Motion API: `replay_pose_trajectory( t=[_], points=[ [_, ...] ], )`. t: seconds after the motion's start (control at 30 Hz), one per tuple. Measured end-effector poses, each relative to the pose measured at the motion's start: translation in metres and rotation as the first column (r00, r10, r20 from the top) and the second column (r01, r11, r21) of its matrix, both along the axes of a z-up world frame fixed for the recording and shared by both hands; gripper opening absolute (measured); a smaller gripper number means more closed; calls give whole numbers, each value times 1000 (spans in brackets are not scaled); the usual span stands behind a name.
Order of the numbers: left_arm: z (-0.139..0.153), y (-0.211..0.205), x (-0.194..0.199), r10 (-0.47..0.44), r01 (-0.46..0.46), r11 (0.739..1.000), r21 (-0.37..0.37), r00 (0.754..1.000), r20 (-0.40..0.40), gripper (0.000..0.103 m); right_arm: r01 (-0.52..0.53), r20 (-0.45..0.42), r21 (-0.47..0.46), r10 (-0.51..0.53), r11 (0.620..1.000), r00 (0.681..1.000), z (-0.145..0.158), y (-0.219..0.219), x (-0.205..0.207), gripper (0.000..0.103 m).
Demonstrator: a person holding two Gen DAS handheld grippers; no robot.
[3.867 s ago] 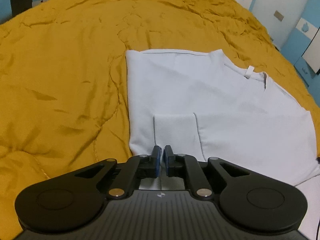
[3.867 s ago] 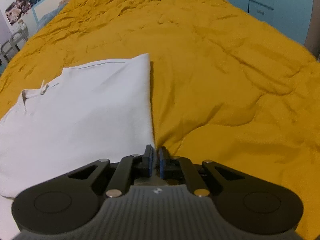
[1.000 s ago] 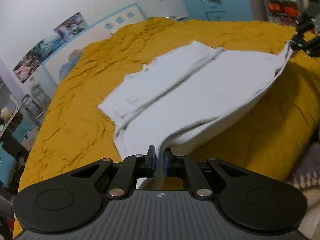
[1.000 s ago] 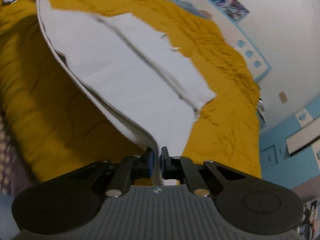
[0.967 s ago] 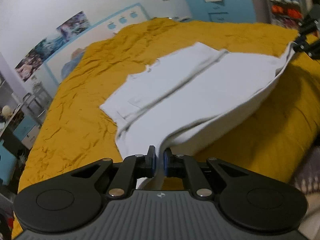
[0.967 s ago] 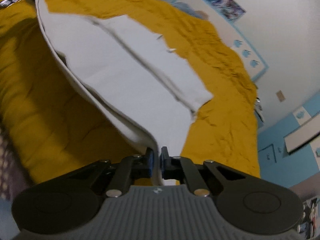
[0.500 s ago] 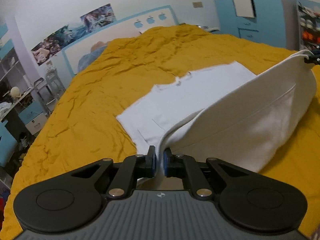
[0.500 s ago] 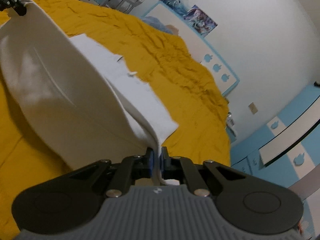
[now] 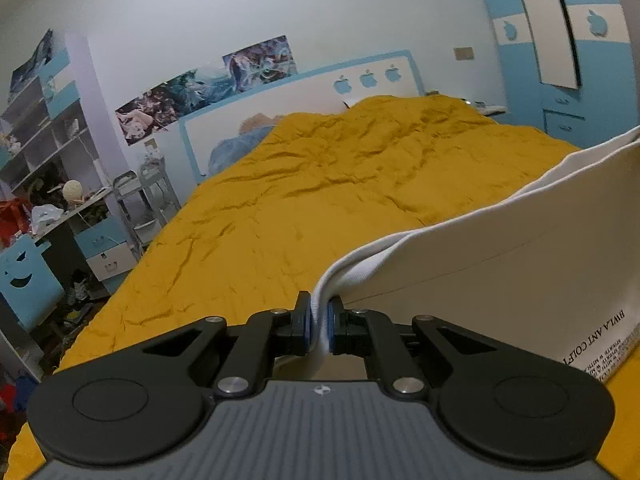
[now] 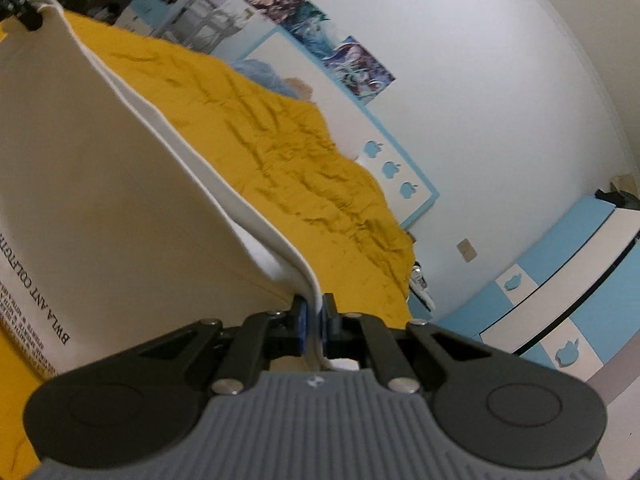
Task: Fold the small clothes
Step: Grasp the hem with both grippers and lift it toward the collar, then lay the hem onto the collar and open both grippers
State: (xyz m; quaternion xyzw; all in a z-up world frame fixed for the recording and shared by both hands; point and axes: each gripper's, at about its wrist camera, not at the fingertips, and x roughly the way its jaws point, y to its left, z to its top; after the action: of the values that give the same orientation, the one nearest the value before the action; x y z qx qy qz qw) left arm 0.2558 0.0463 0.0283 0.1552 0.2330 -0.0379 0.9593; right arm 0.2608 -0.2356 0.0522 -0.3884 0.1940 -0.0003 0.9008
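A white T-shirt [image 9: 500, 268] hangs in the air over the yellow bedspread [image 9: 320, 184], stretched between both grippers. My left gripper [image 9: 319, 322] is shut on one hem corner. My right gripper [image 10: 313, 322] is shut on the other corner of the same hem. The shirt [image 10: 100, 184] shows its printed side, with black lettering at its lower edge. The left gripper's tip [image 10: 20, 10] shows far left in the right wrist view, holding the shirt's far corner. The shirt's lower part is hidden below both views.
The bedspread [image 10: 288, 148] covers a large bed with a white and blue headboard [image 9: 304, 100]. Shelves and a cluttered desk [image 9: 44, 184] stand left of the bed. Blue and white cabinets [image 10: 560, 292] stand to the right.
Both grippers have lifted the shirt's hem high off the bed. The shirt went from lying flat to hanging upright between them. Both views now tilt up toward the headboard and wall.
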Motion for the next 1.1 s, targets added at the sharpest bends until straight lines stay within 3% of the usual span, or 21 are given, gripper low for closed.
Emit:
replay_pose_trajectory(
  t=[0.13,0.27,0.4,0.57,0.77,0.83,0.9,1.03,1.1],
  points=[
    [-6,-1,36,8,-8,1000,-9,1000,-26,8,27,4,57,-27,998,1000,1,0,48,0],
    [-23,3,75,-3,0,999,-33,994,-107,8,50,-32,94,-47,994,998,-16,-2,103,0],
    [-45,8,113,-9,-2,998,-58,982,-190,8,48,-67,85,-42,995,997,-44,-3,154,0],
    [-81,7,149,-6,-4,999,-32,960,-278,8,59,-130,92,-46,994,990,-87,-5,203,0],
    [-118,11,177,-12,-2,999,-44,948,-318,14,84,-229,112,-56,990,972,-142,-7,247,0],
    [-124,18,184,-5,-21,997,-78,948,-319,20,94,-252,129,-59,987,966,-154,-10,257,0],
    [-126,28,194,-12,-37,989,-143,945,-326,24,112,-263,151,-69,982,962,-163,-14,269,8],
    [-128,56,204,-60,-63,948,-313,927,-369,29,127,-295,233,-55,964,954,-170,-27,287,16],
    [-129,73,205,-94,-72,916,-394,918,-386,41,131,-314,285,-36,950,949,-171,-35,292,18]
  ],
)
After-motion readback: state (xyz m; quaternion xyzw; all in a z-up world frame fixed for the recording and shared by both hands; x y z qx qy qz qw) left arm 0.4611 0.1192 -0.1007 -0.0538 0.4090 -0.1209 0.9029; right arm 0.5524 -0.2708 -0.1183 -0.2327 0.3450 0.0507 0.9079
